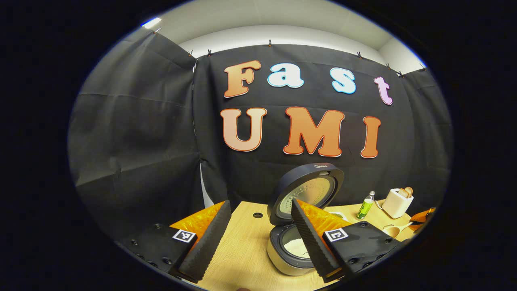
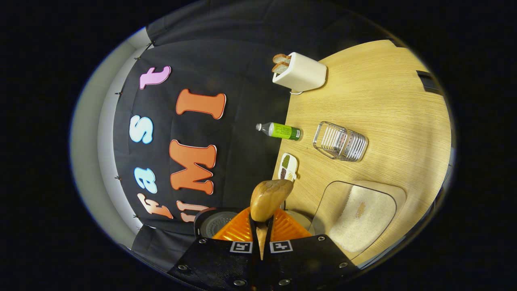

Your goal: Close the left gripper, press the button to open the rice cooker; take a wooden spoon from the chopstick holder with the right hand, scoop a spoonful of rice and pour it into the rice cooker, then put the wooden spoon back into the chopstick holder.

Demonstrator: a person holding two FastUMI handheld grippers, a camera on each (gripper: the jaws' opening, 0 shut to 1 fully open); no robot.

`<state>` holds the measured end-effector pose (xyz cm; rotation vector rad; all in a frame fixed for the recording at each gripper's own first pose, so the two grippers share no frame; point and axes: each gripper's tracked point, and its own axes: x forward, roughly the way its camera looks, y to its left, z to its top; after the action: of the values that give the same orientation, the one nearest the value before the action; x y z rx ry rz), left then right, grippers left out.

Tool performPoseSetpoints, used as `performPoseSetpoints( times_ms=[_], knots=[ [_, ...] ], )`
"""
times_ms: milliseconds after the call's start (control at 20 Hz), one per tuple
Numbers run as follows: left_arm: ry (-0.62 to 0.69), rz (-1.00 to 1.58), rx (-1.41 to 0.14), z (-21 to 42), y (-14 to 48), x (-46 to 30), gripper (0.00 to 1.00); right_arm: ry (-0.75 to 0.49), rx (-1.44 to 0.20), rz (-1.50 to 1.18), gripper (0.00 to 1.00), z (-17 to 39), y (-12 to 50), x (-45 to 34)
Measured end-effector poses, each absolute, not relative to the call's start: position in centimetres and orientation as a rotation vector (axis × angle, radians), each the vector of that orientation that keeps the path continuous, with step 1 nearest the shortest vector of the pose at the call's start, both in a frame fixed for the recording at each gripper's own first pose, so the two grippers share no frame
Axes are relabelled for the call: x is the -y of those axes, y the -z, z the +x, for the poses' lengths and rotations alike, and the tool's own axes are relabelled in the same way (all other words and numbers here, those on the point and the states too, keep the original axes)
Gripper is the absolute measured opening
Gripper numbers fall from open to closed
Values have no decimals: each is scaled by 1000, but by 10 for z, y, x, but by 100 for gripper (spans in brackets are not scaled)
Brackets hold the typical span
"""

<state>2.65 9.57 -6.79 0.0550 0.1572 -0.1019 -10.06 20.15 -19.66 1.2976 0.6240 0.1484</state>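
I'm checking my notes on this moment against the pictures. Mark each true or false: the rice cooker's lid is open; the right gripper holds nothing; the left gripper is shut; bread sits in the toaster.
1. The rice cooker has its lid open. True.
2. The right gripper holds nothing. False: it is shut on the wooden spoon.
3. The left gripper is shut. False: its fingers stand apart.
4. Bread sits in the toaster. True.

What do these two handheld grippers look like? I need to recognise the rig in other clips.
The left gripper and right gripper both have black bodies with round screws, and a square black-and-white marker at each finger's base. The left gripper's fingers carry ribbed inner faces.
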Motion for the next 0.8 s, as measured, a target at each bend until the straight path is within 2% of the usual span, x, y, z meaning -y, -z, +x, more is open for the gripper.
performPoseSetpoints(
  times_ms=[800],
  knots=[
    [80,55,-177,35,75,-120,100,-260,-639,1244,2,-35,149,-301]
  ],
)
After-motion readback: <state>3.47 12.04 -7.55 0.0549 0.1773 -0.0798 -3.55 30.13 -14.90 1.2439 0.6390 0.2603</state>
